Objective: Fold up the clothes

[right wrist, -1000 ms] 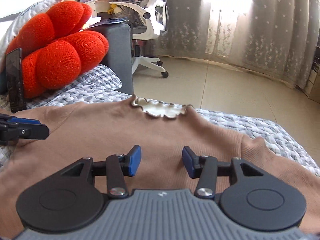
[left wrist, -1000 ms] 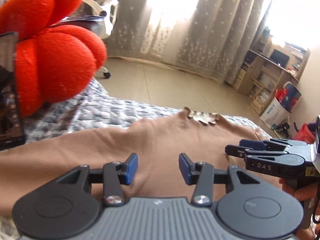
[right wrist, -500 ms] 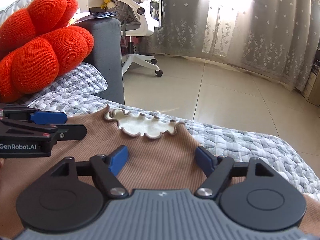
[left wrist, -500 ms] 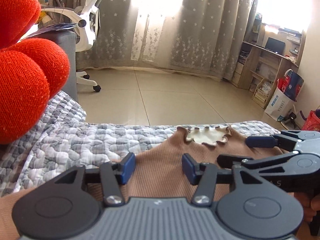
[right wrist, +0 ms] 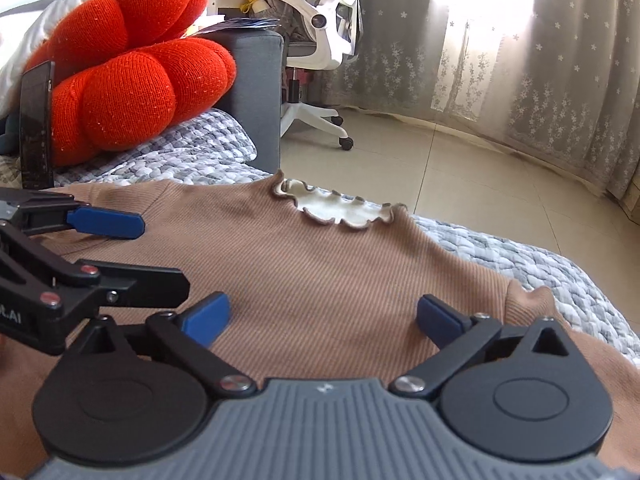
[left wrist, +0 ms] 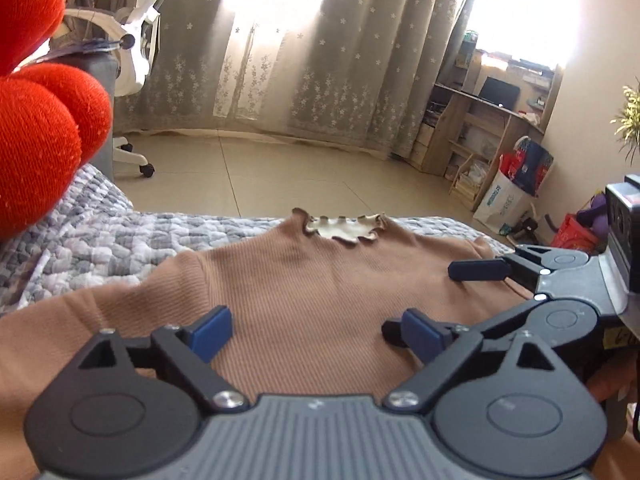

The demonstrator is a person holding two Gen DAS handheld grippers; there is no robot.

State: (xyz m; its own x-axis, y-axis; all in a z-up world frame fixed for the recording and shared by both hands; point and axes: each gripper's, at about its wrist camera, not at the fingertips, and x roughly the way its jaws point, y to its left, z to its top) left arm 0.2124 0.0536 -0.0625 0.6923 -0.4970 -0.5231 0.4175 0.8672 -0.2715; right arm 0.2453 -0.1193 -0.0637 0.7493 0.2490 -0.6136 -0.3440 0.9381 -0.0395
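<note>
A tan ribbed sweater (left wrist: 312, 284) lies flat on the grey quilted bed, its frilled cream neckline (left wrist: 346, 230) at the far edge. My left gripper (left wrist: 316, 330) hovers wide open over the sweater's body, nothing between its blue pads. My right gripper (right wrist: 324, 318) is also wide open above the sweater (right wrist: 340, 276), below the neckline (right wrist: 340, 210). Each gripper shows in the other's view: the right one (left wrist: 480, 300) at the right side, the left one (right wrist: 132, 256) at the left. Both sleeves run out of view.
A big red knotted cushion (right wrist: 132, 68) and an upright dark phone (right wrist: 36, 120) sit at the left on the quilt (left wrist: 100, 236). A grey sofa arm (right wrist: 256, 92), a white office chair (right wrist: 328, 32), tiled floor, curtains and a desk with bags (left wrist: 512, 184) lie beyond the bed.
Both grippers have pulled back from the neckline and spread wider. The left view swung right, so the sweater now fills more of it.
</note>
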